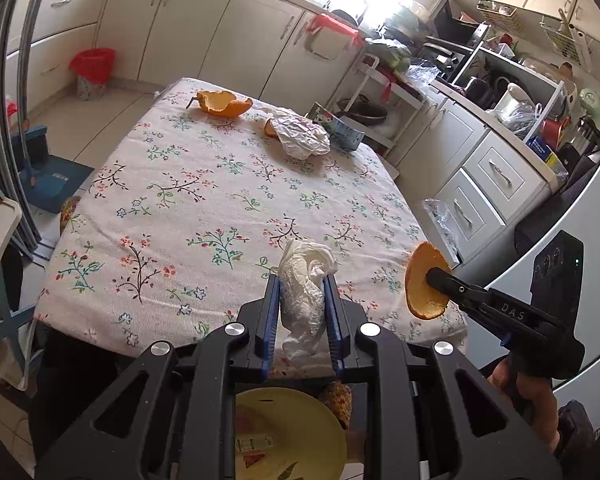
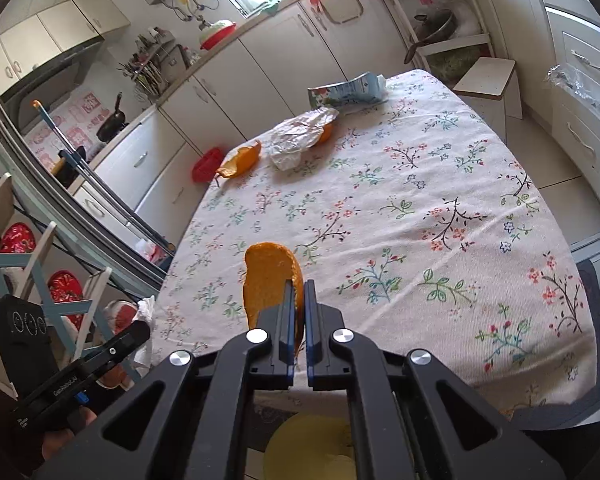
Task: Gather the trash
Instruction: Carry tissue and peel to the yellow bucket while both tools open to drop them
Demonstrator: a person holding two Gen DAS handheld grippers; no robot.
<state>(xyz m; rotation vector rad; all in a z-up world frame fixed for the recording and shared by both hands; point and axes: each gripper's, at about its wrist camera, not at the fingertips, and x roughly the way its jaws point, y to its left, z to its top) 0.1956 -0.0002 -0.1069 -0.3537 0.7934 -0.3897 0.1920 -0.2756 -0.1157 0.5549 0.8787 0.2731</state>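
Observation:
My left gripper (image 1: 302,280) is shut on a crumpled white tissue (image 1: 305,292), held above the near edge of the floral table (image 1: 204,200). My right gripper (image 2: 299,282) is shut on an orange peel piece (image 2: 269,280); that peel also shows in the left wrist view (image 1: 422,282), off the table's near right corner. On the far side of the table lie a large orange peel (image 1: 222,103), crumpled foil (image 1: 300,131) over another peel piece (image 1: 269,128), and a flattened carton (image 1: 342,127). A yellow bin (image 1: 288,436) sits on the floor below both grippers.
A small red-lined waste bin (image 1: 92,70) stands on the floor by the far cabinets. Drawers with a plastic bag (image 1: 440,216) are to the right of the table. A rack with pans (image 1: 364,110) and a stool (image 2: 488,76) stand beyond the far right corner.

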